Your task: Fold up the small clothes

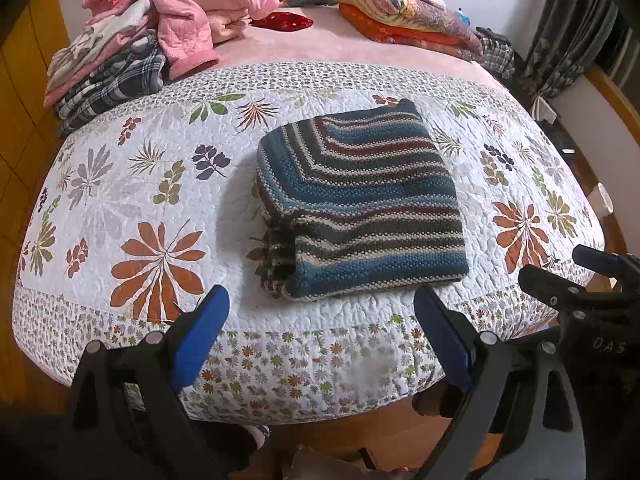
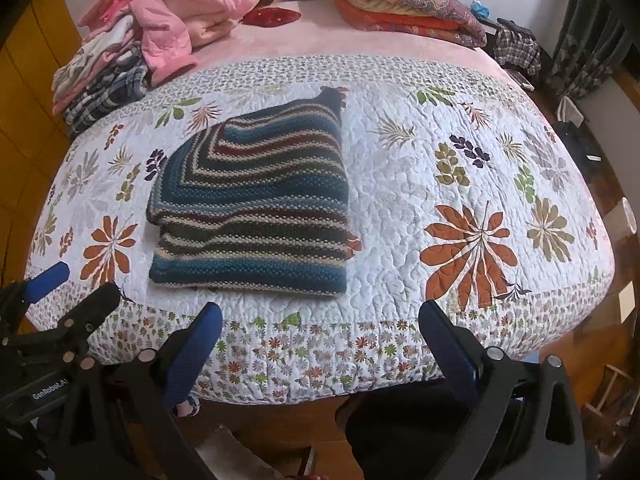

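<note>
Now folded striped sweater (image 1: 360, 208) on quilt (image 1: 132, 184), both claws spread.

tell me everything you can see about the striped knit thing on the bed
The striped knit garment is chunky knit with blue, dark red, cream and dark bands, some meeting in a chevron. It lies folded into a thick, roughly square bundle, flat on the floral quilt near the front edge. Layered edges bunch at its near left corner. Both grippers are open and clear of it; only the quilt touches it.
</note>
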